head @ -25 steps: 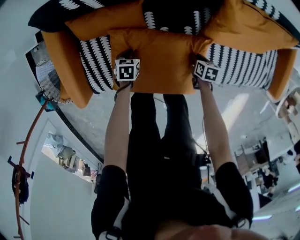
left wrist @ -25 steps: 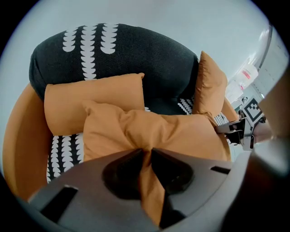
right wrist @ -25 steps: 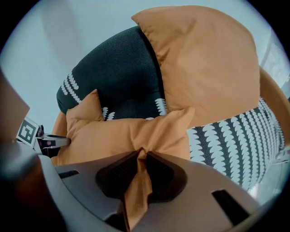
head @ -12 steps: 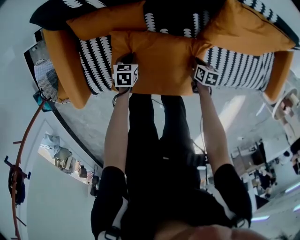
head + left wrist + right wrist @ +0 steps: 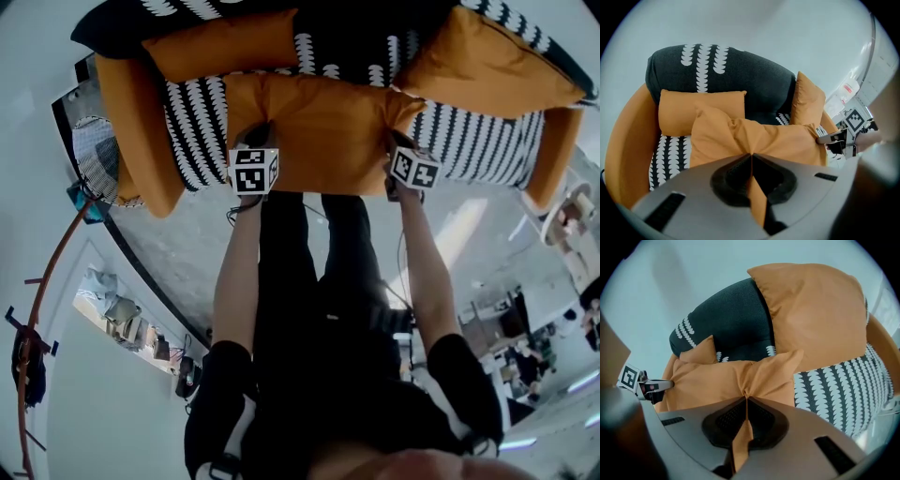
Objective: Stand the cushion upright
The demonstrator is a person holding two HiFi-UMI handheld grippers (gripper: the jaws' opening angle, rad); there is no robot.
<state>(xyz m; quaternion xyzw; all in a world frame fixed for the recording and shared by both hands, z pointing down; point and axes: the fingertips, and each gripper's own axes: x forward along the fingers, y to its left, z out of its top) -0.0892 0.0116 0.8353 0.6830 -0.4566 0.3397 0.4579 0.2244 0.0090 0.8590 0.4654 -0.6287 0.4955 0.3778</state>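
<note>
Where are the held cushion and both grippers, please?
cushion (image 5: 323, 131), head view, middle of its orange face.
left gripper (image 5: 751, 154), left gripper view, pinching jaw tips.
right gripper (image 5: 746, 397), right gripper view, pinching jaw tips.

Bright, flat indoor light; the pale floor (image 5: 178, 234) nearly washes out, with a glare patch (image 5: 469, 220) on it right of the person's legs (image 5: 309, 281), which read near-black. Heavy fisheye bowing everywhere, with black vignette in the corners of both gripper views. Left hand-held gripper (image 5: 751, 154) and right hand-held gripper (image 5: 745, 397) sit soft and shadowed close to the lens; the cushion (image 5: 740, 138) beyond is sharp.
</note>
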